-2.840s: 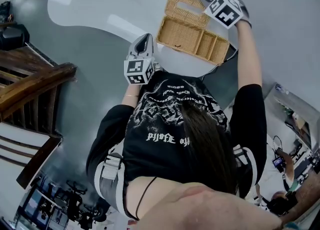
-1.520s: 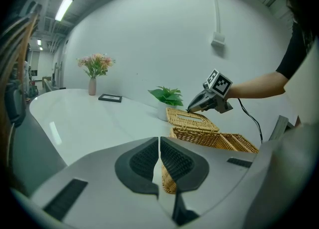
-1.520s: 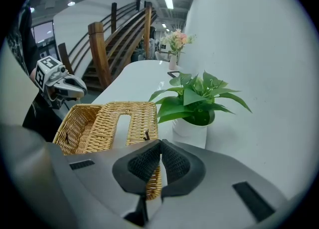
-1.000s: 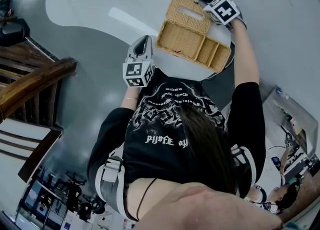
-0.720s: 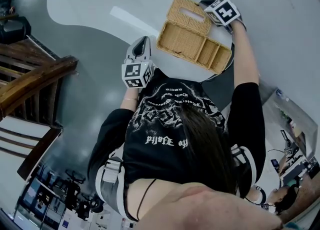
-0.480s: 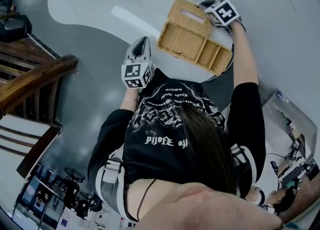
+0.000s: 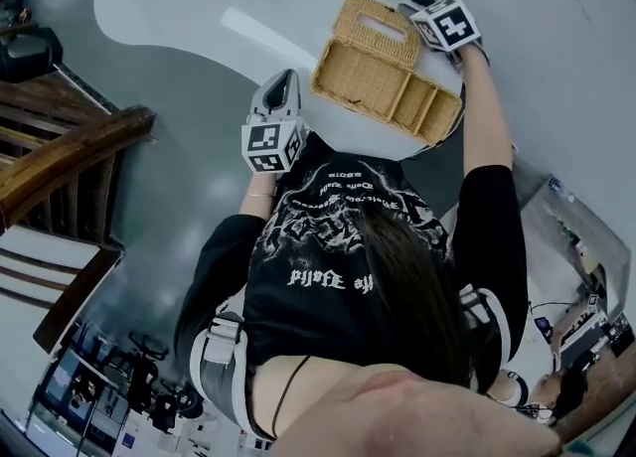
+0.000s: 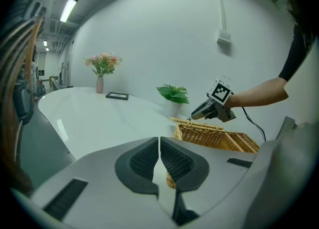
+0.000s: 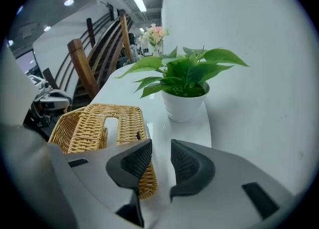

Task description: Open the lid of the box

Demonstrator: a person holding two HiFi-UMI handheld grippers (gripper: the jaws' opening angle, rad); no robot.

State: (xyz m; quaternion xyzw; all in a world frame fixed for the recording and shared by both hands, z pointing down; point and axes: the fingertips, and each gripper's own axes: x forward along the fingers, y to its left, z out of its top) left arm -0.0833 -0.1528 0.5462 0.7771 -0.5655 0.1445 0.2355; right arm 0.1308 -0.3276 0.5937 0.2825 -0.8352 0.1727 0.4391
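- The glossy white table (image 7: 199, 8) gives the box little friction. In my judgement any sideways tug will make the box slide rather than stay put, and its near right corner already sits close to the table edge in front of you.
- The woven tan wicker box (image 7: 370, 76) stands with its compartments showing. It looks light, so if a jaw catches it as you pull away, the whole thing may follow your hand.
- The flat wicker lid with a rectangular slot (image 9: 117, 123) lies folded right back on the table, on the far side of the base, so the opening looks done. The danger is the weave at its edge, where a jaw tip could snag a strand and flip the lid up.
- The small green plant in a white pot (image 9: 184, 104) stands just beyond the lid. A forward or rising sweep of your right hand could tip it.
- Your right gripper (image 9: 160, 154) has just been opening its jaws. They stand apart with only bare table between them, and the lid's corner is just beside the left jaw. Back off straight, not across the lid.
- Your left gripper (image 8: 159, 146) is clenched on nothing and hangs near the box's near left corner, apart from it. If it drifts forward it will nudge the base.
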